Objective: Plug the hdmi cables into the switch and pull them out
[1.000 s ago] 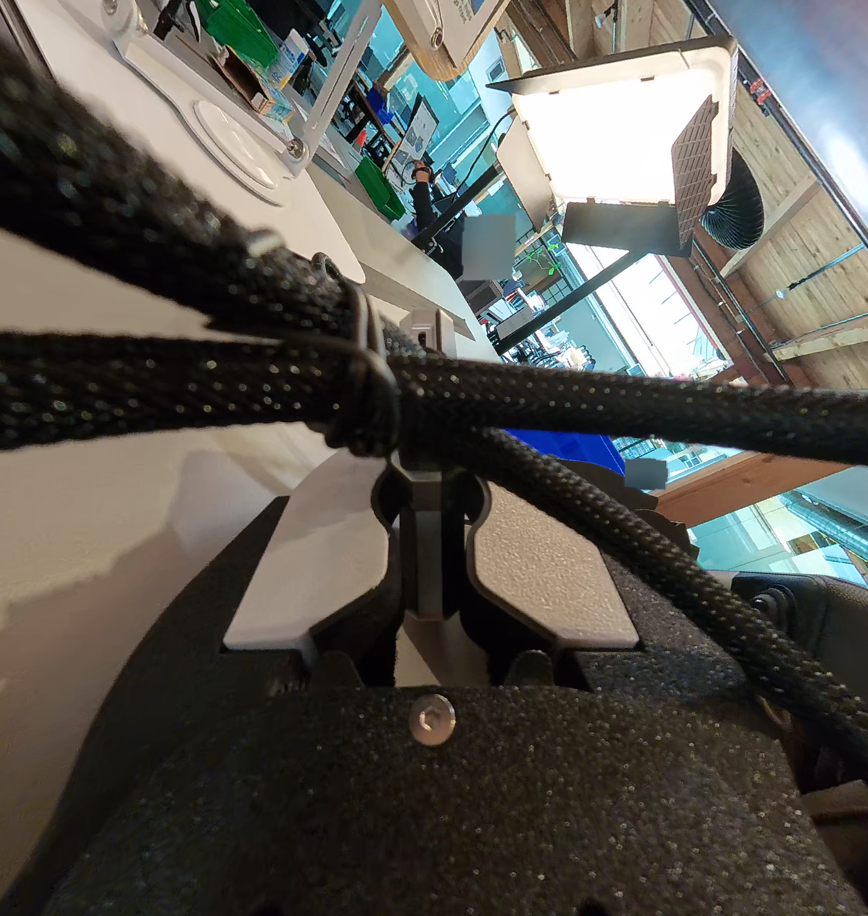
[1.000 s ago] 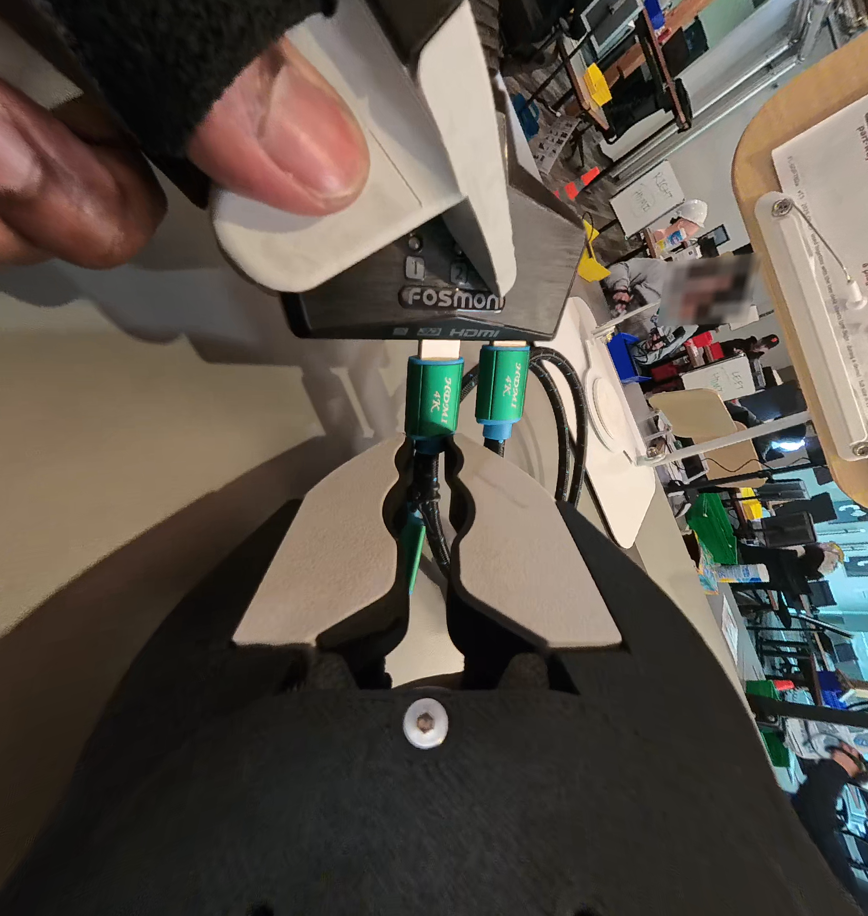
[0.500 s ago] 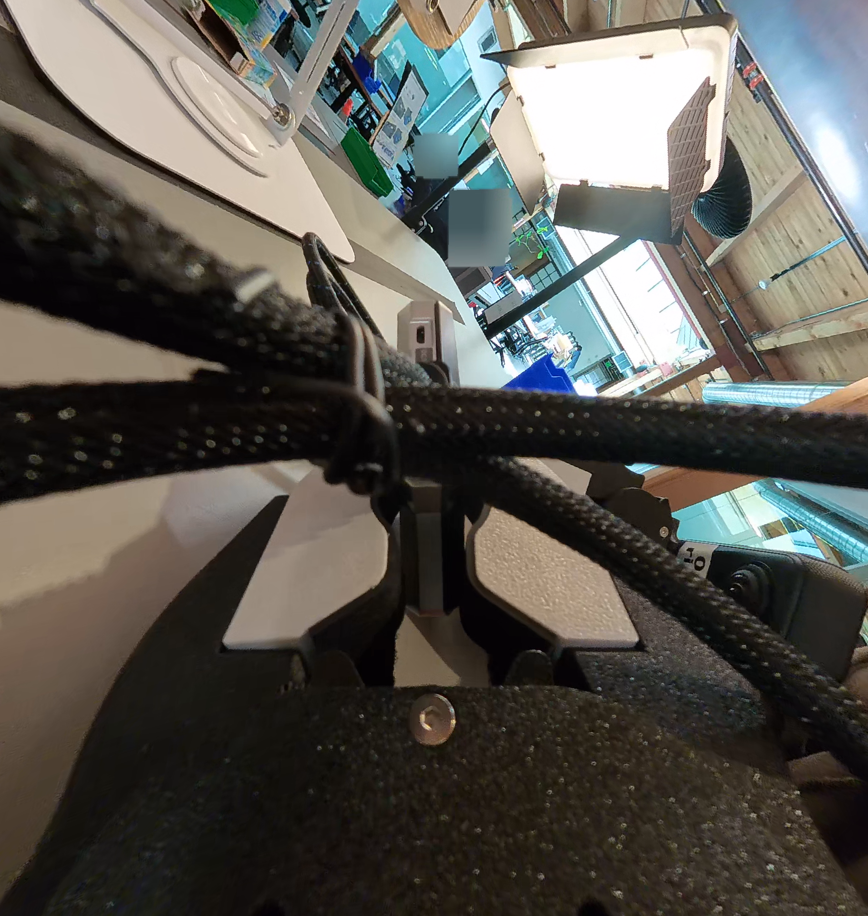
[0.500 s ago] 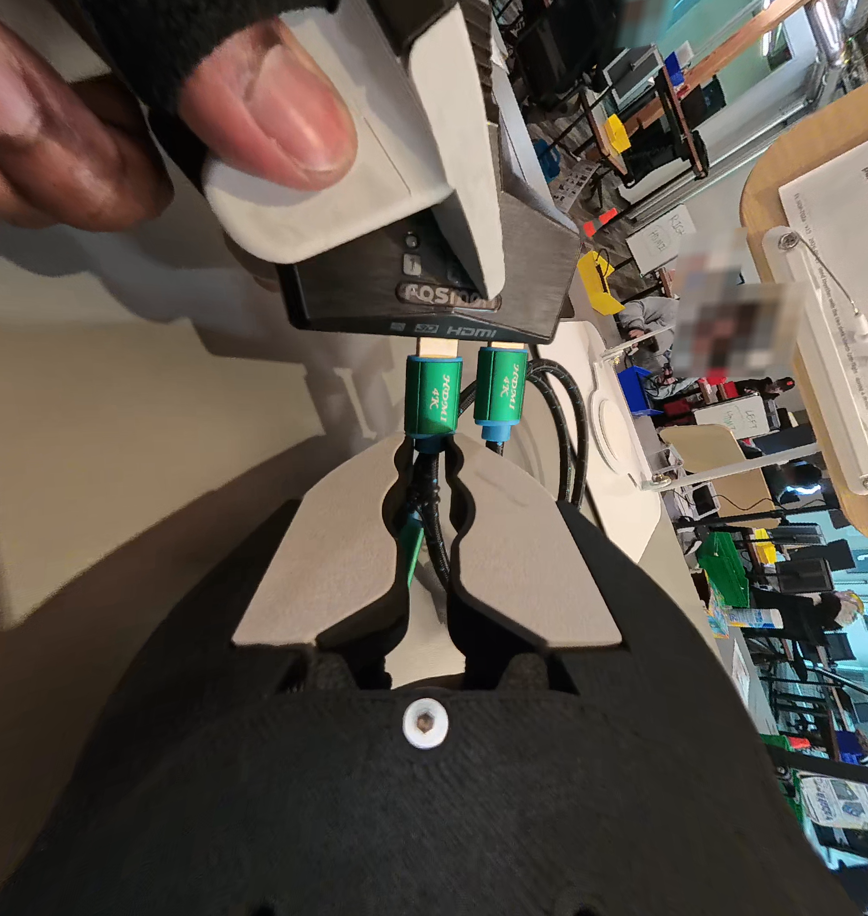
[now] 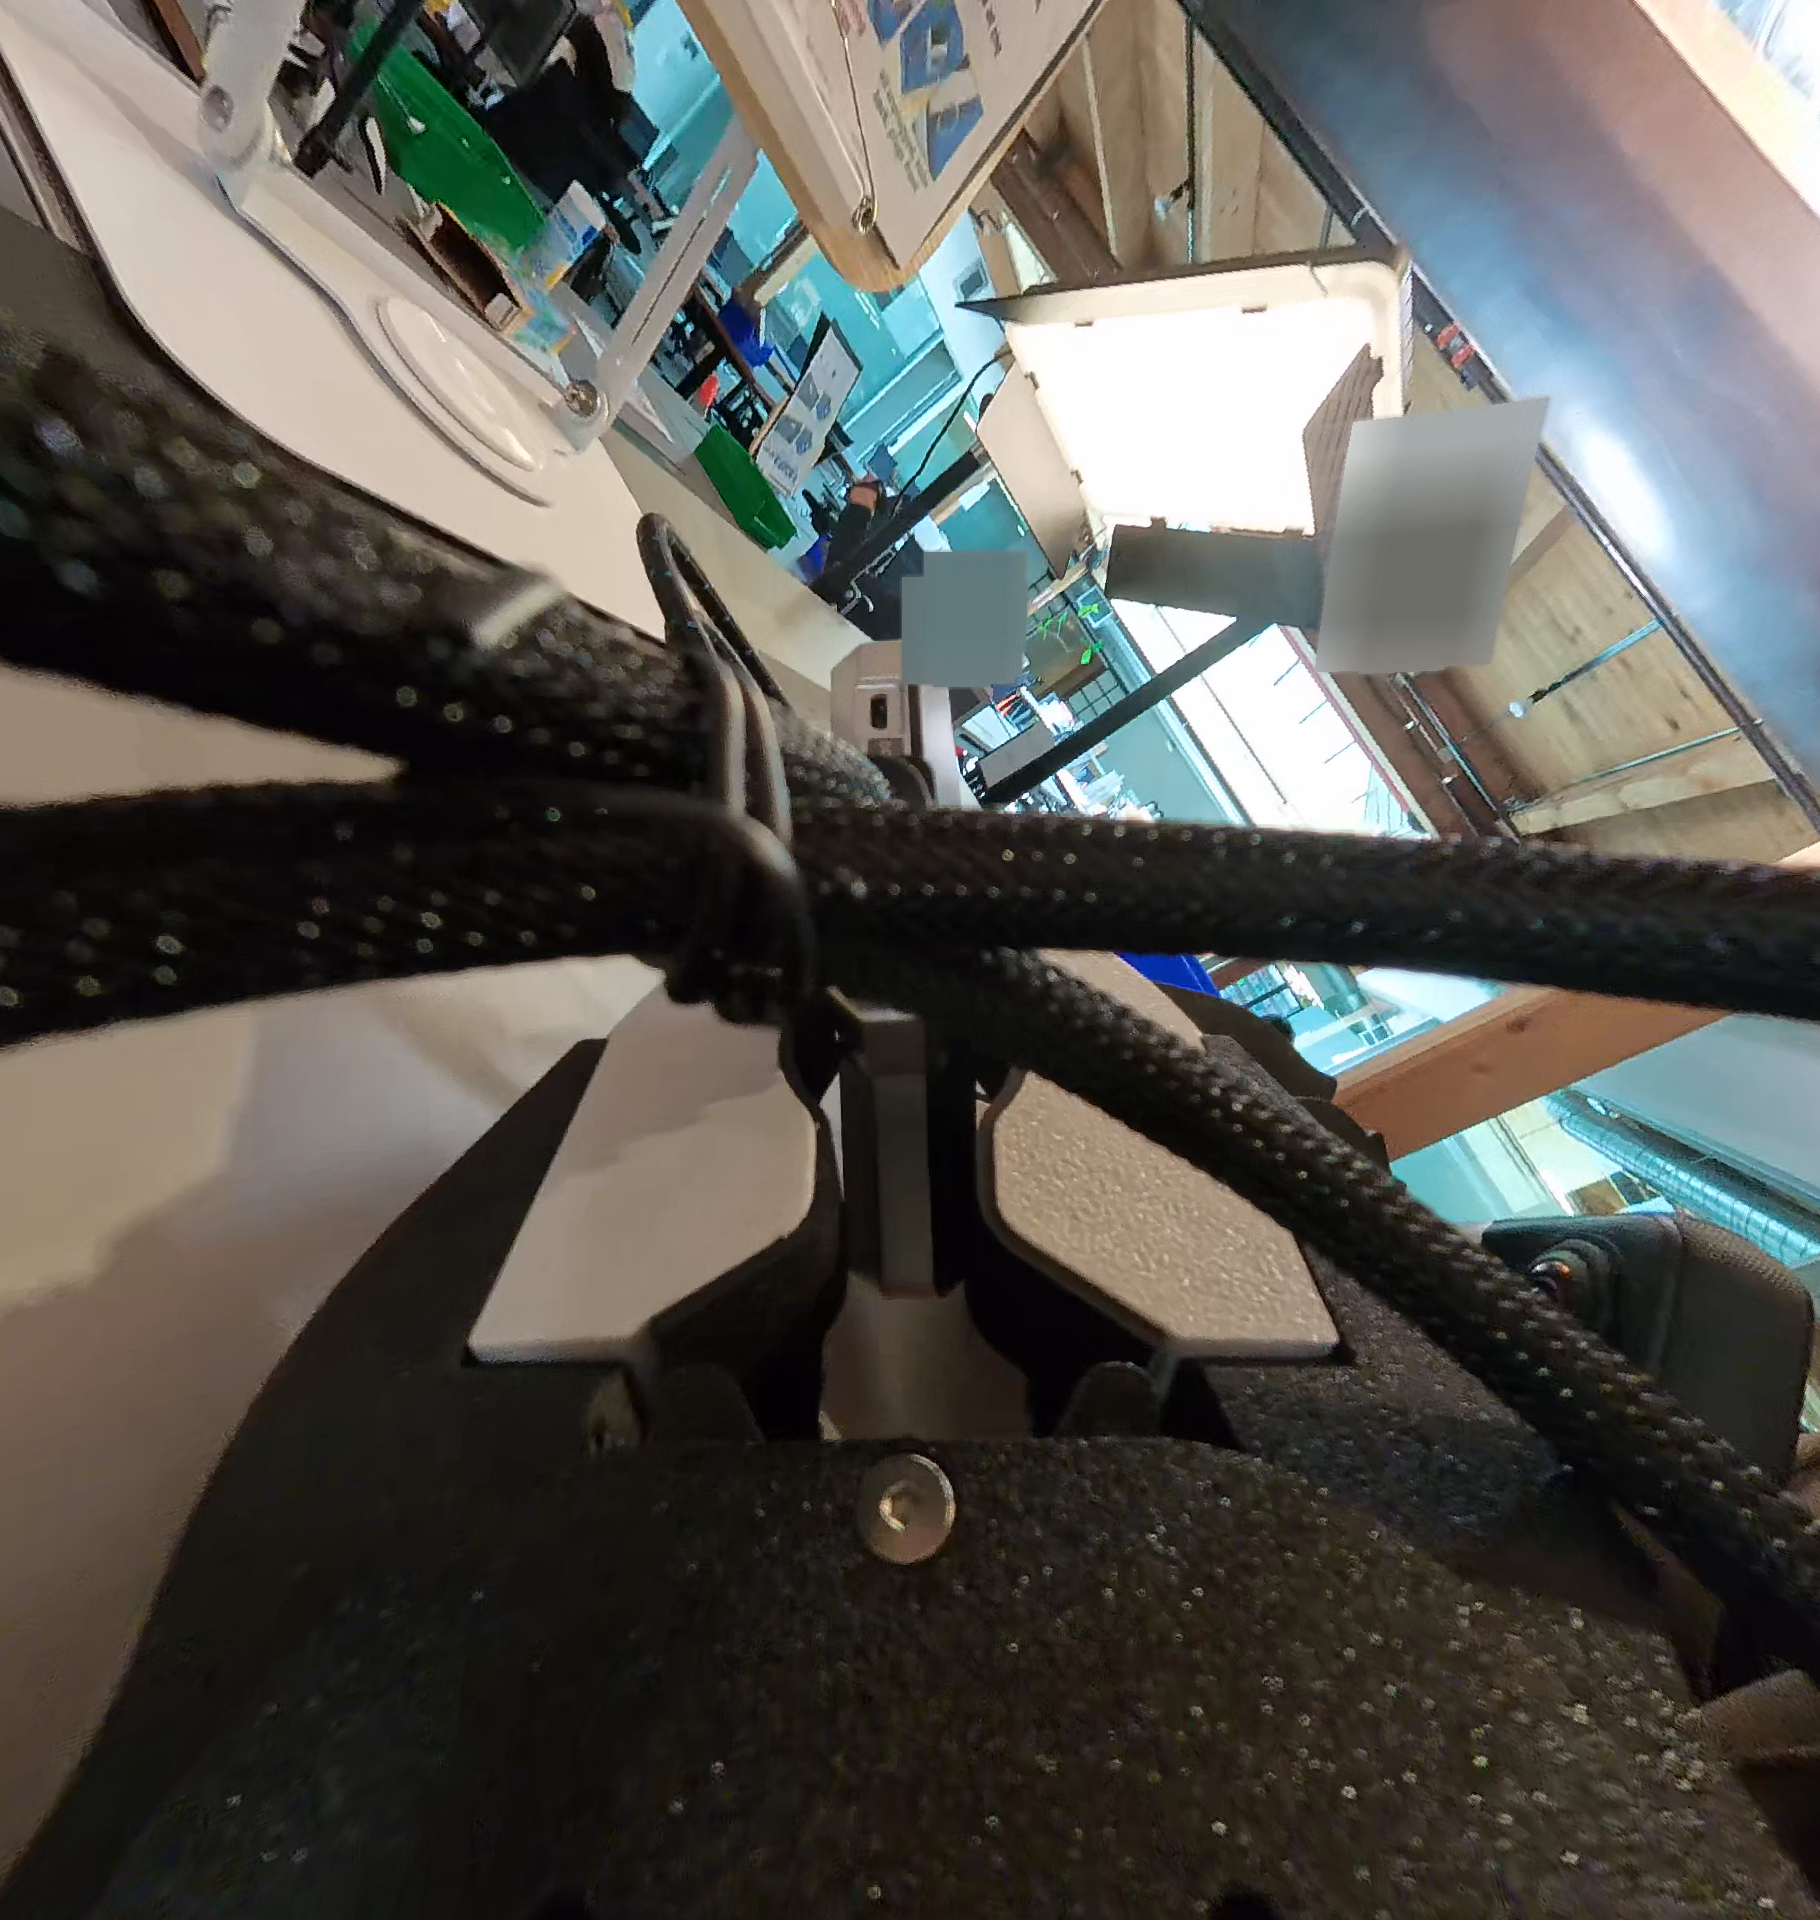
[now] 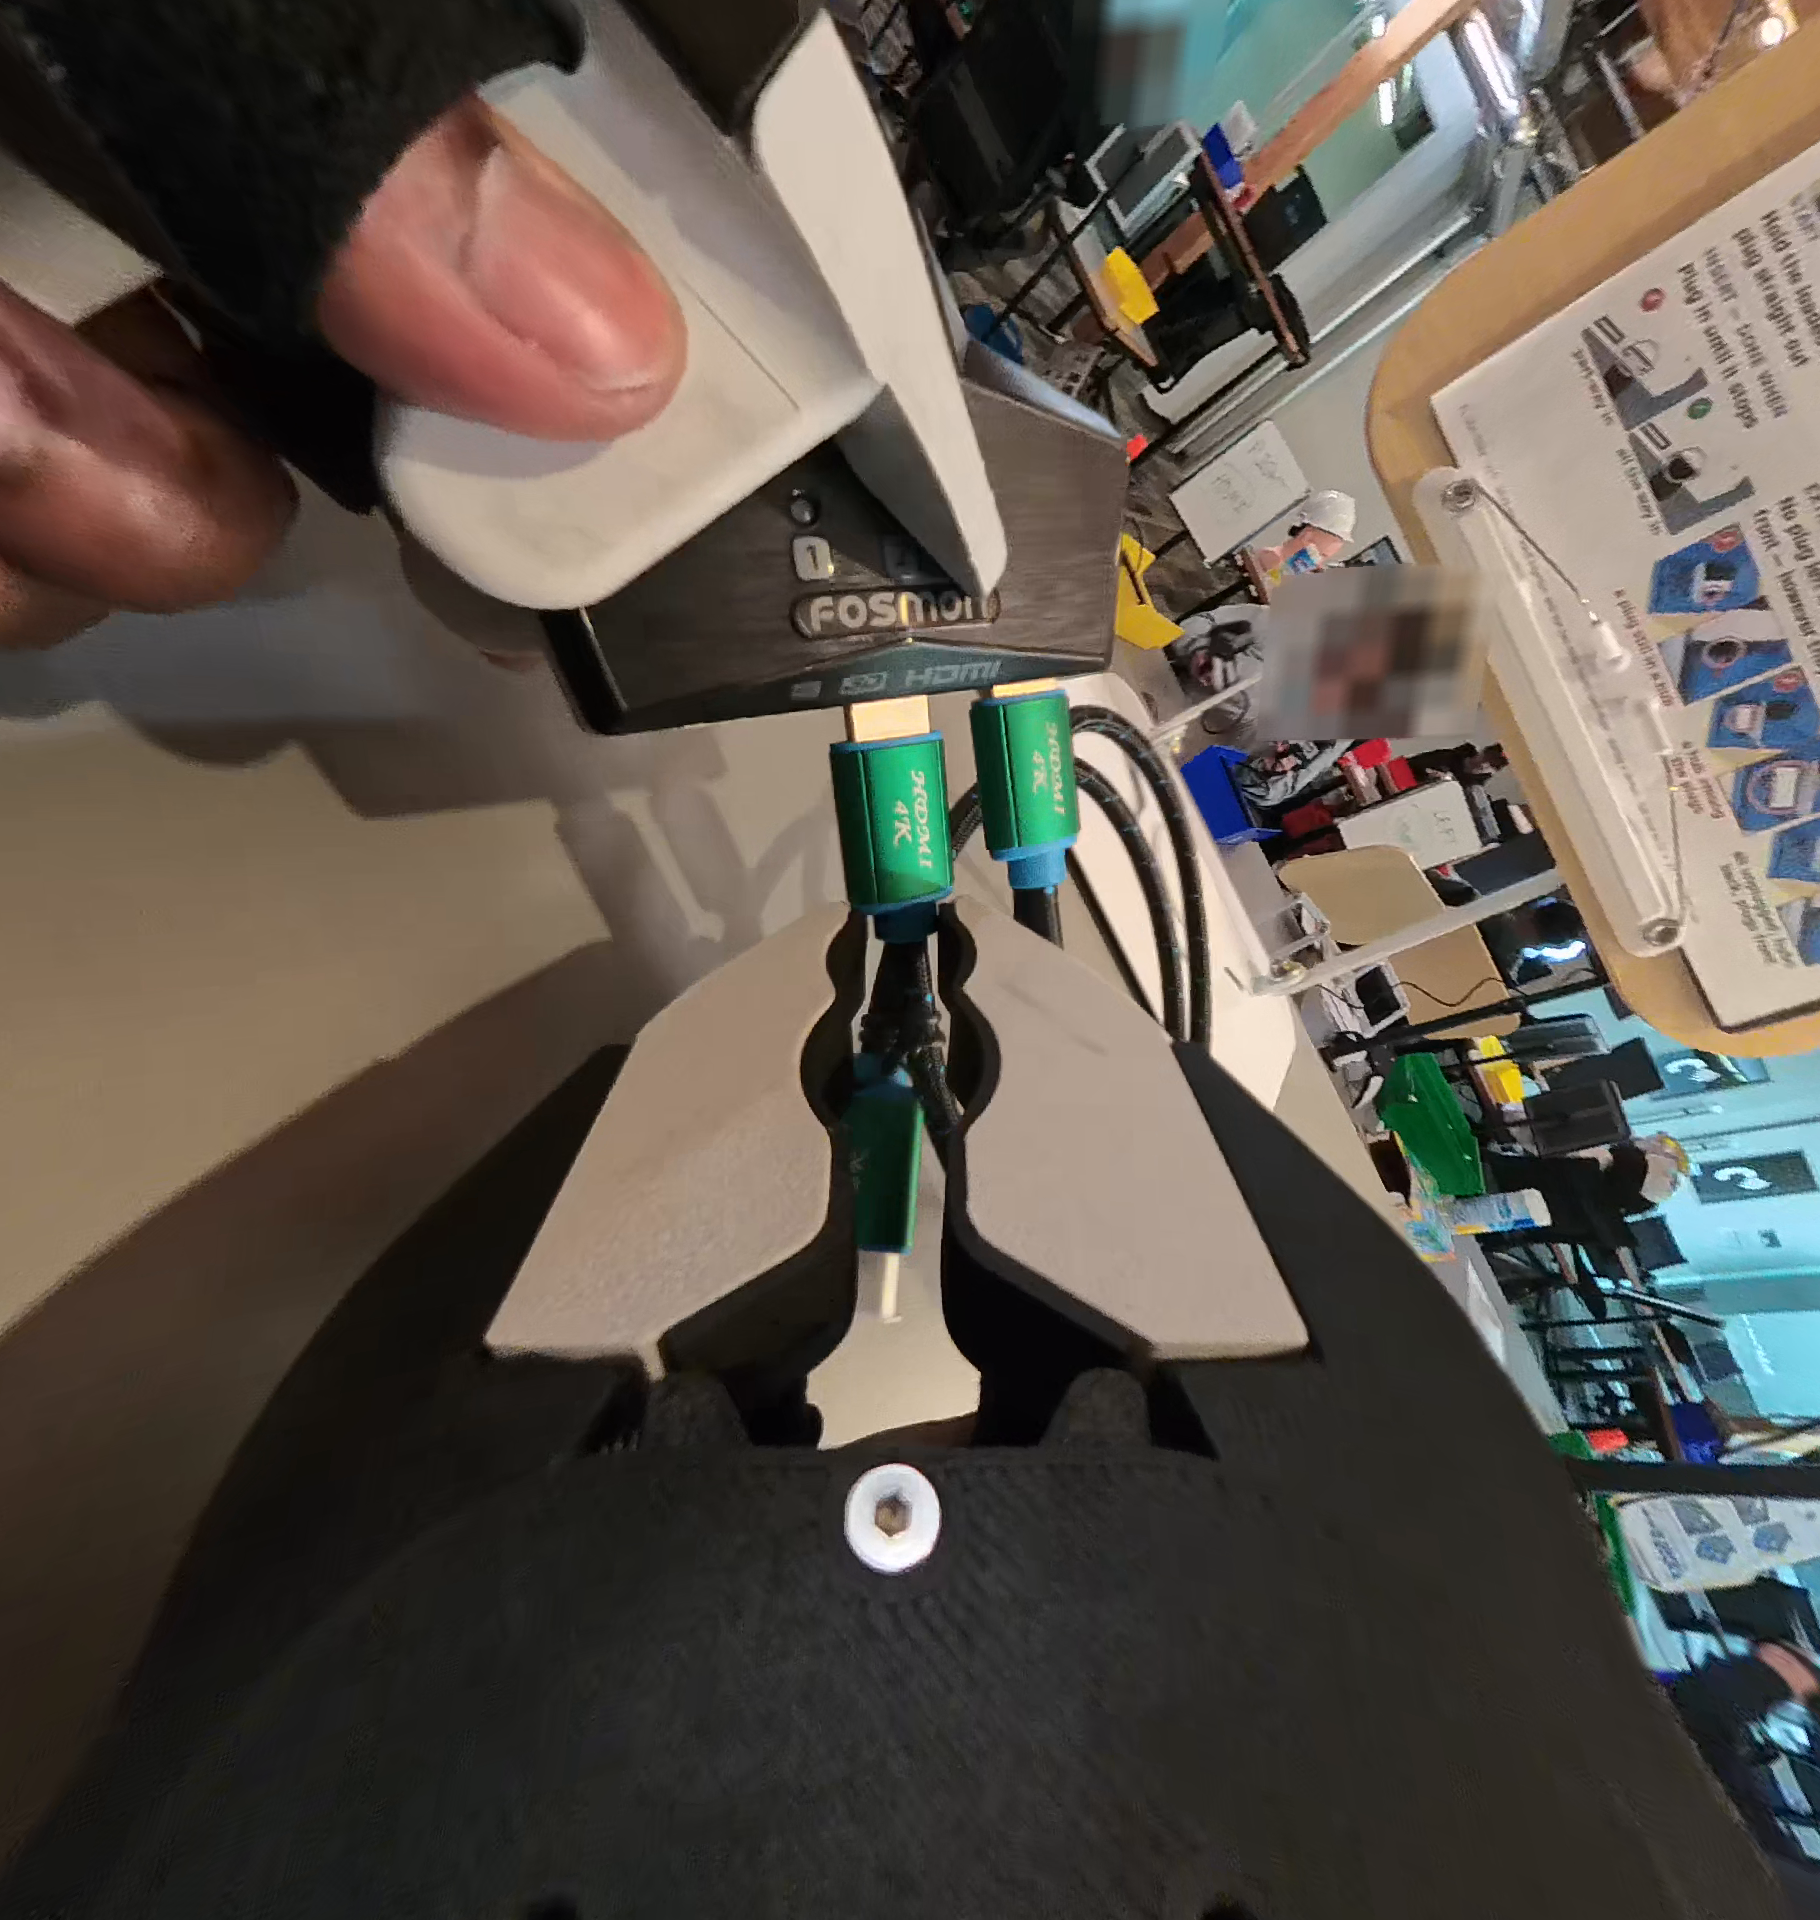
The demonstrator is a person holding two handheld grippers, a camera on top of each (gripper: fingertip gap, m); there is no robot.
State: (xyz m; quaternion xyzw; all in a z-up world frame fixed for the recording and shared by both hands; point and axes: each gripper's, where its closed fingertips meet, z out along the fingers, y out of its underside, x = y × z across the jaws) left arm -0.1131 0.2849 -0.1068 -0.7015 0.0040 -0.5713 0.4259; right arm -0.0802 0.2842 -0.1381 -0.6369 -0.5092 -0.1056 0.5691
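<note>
The green plug (image 6: 890,821) now shows a longer strip of its gold tip below the dark switch box (image 6: 1041,561) than a moment ago, and the left wrist view has swung, so that a wooden board with a printed sheet (image 5: 885,125) now shows at its top edge. The right gripper (image 6: 901,920) is closed on the blue collar at the base of this plug, both pale fingertips pressing it where the braided cable (image 6: 901,997) leaves. The plug's gold tip remains in the box's socket. A second green plug (image 6: 1025,774) sits just beside it, pushed in deeper. A third, loose green plug (image 6: 885,1174) shows farther back in the gap between the right gripper's fingers, gold tip towards the camera.

The box itself is held off the beige table (image 6: 210,883) by the left gripper (image 5: 890,1039), whose white fingers (image 6: 864,312) clamp it from above and below; a person's hand (image 6: 262,312) in a black fingerless glove grips that tool, thumb on one finger. From the left wrist view, the box's grey edge (image 5: 890,1143) stands between the pads, and thick black braided cables (image 5: 1301,904) cross in front. A lit light panel (image 5: 1176,416) hangs beyond.
</note>
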